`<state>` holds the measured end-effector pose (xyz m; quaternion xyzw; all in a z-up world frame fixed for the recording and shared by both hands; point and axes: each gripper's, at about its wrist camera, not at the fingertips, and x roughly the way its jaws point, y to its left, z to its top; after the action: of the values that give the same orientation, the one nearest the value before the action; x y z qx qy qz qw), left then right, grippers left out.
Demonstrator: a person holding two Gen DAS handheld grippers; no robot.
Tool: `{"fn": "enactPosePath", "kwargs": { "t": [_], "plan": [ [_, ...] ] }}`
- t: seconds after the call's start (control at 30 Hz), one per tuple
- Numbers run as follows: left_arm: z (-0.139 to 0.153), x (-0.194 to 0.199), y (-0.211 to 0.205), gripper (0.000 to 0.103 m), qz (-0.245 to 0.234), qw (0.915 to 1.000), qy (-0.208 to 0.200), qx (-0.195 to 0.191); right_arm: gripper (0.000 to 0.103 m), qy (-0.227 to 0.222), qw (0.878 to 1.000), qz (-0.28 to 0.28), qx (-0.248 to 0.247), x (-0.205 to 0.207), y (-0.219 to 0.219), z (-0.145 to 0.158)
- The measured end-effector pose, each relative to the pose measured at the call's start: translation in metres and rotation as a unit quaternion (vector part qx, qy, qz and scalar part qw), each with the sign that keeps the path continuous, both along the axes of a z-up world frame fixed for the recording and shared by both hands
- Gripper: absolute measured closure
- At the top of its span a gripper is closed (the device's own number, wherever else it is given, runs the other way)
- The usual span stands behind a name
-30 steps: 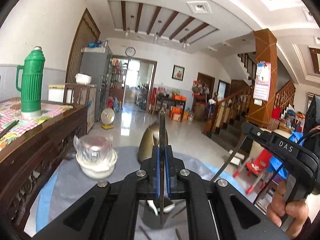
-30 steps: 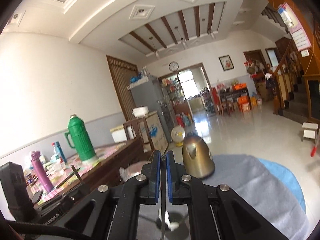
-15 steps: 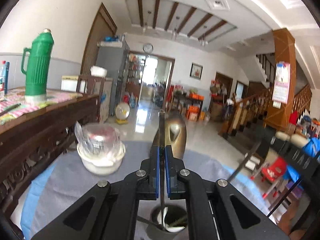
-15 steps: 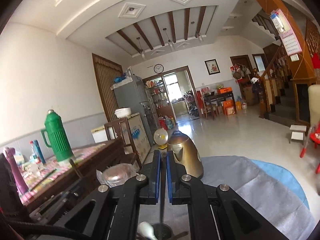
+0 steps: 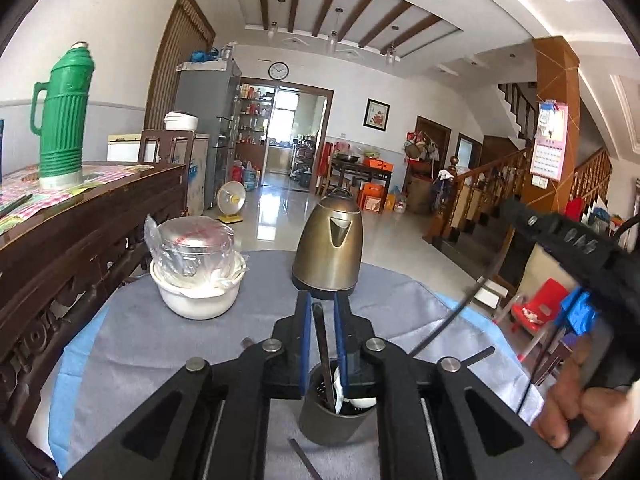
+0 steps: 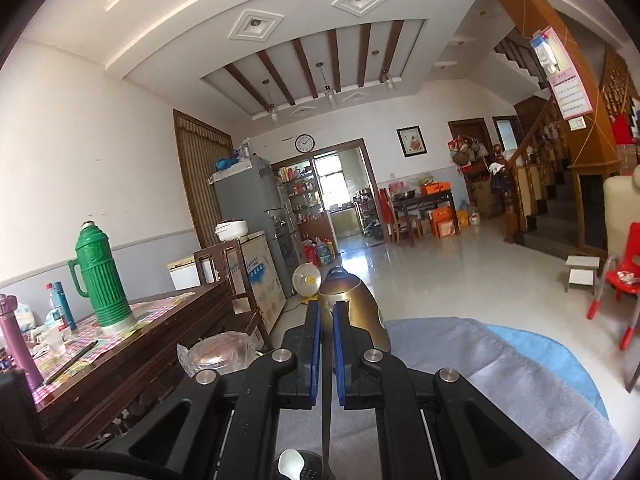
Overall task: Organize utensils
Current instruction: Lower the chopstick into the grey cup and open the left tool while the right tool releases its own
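A dark cylindrical utensil holder (image 5: 334,420) stands on the grey cloth just under my left gripper (image 5: 321,312). A flat dark utensil handle (image 5: 322,348) leans in the holder between the blue pads, which are opening and no longer press on it. A white spoon (image 5: 346,394) also sits in the holder. My right gripper (image 6: 325,320) is shut on a thin metal utensil (image 6: 326,392) seen edge-on, above the holder (image 6: 308,466). In the left wrist view the right gripper (image 5: 516,216) is at the right in a person's hand (image 5: 580,404), and the utensil (image 5: 456,316) hangs slanted from it.
A brass kettle (image 5: 330,248) stands at the far side of the round table's grey cloth (image 5: 120,340). A white bowl holding a plastic-wrapped pot (image 5: 196,276) is at the left. A dark wooden table with a green thermos (image 5: 60,120) adjoins on the left. Loose dark utensils (image 5: 304,458) lie by the holder.
My left gripper came down over the holder and the flat utensil sank into it; the pads have parted. The right gripper shifted lower and stays shut on its utensil.
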<state>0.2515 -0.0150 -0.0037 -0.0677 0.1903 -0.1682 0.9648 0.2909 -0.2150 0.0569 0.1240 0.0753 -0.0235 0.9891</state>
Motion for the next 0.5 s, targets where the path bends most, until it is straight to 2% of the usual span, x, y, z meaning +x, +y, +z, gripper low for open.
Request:
{"fn": "enactPosePath", "kwargs": {
  "t": [0.07,0.17,0.27,0.33,0.37,0.47,0.5],
  "plan": [
    [0.001,-0.004,0.007,0.076,0.003,1.0000,0.004,-0.006,0.097,0.008,1.000,0.004,-0.005,0.005,0.003,-0.003],
    [0.001,-0.013,0.016,0.075,0.007,0.9999,0.005,-0.010,0.096,0.067,0.997,0.039,-0.007,0.022,0.011,-0.017],
    [0.002,-0.028,0.022,0.067,0.005,1.0000,0.001,-0.007,0.095,0.103,0.992,0.065,0.034,0.027,0.003,-0.029],
    [0.004,-0.042,0.026,0.062,0.007,0.9999,-0.008,0.001,0.093,0.104,0.990,0.066,0.069,0.021,-0.010,-0.030],
    [0.004,-0.051,0.027,0.055,0.006,0.9999,-0.012,0.005,0.091,0.099,0.989,0.067,0.088,0.014,-0.019,-0.029],
    [-0.001,-0.071,0.027,0.044,0.012,0.9996,-0.016,0.022,0.075,0.084,0.985,0.062,0.137,-0.010,-0.044,-0.028],
    [-0.004,-0.075,0.025,0.043,0.012,0.9994,-0.014,0.030,0.065,0.079,0.984,0.057,0.146,-0.018,-0.052,-0.027]
  ]
}}
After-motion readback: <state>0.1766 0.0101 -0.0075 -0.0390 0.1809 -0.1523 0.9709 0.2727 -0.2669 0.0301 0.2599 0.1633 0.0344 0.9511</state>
